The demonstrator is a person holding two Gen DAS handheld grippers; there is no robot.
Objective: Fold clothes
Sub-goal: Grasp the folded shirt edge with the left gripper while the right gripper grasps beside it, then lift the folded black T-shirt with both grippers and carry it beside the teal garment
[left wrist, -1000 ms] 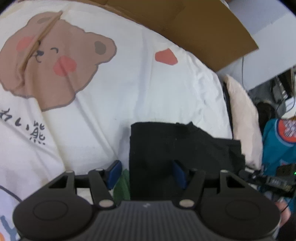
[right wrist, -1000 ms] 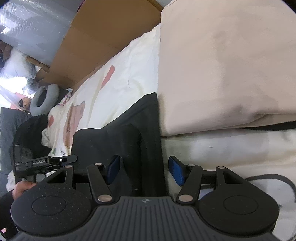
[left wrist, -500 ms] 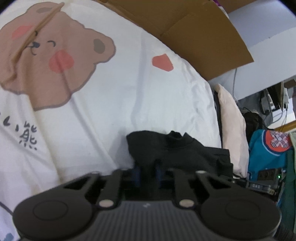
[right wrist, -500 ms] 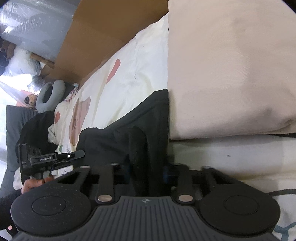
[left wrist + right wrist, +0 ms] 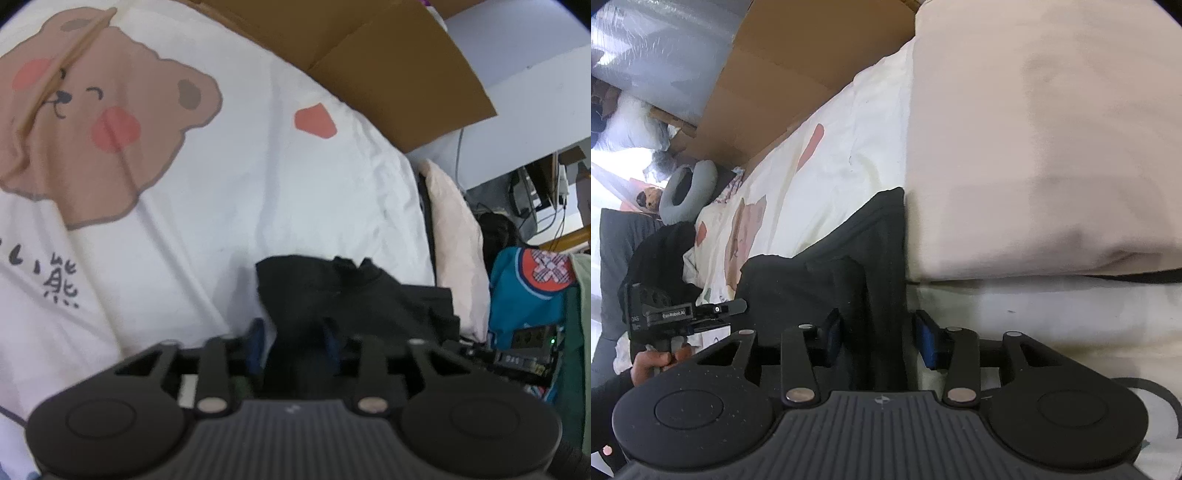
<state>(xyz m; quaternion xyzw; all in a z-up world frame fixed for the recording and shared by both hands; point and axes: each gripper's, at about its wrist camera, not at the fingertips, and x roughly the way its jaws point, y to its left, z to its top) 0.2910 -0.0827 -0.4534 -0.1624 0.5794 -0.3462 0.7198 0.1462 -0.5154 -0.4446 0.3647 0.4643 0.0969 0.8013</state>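
Observation:
A black garment (image 5: 354,295) lies folded and bunched on the white bear-print bed sheet (image 5: 258,192). My left gripper (image 5: 293,345) has its blue pads partly open around the garment's near edge. In the right wrist view the same black garment (image 5: 820,280) lies beside a beige pillow (image 5: 1045,147). My right gripper (image 5: 879,332) stands partly open, its blue pads on either side of a fold of the cloth. The left gripper (image 5: 683,314) shows at the left of that view, held in a hand.
Brown cardboard (image 5: 388,62) leans at the far side of the bed. A beige pillow (image 5: 454,236) lies at the right edge, with teal clothing (image 5: 524,291) and clutter beyond. A grey neck pillow (image 5: 687,192) and dark clothes (image 5: 653,258) lie at the left.
Both grippers closed on the black garment half a second ago. Now both have opened partly, and the cloth sits loosely between the pads.

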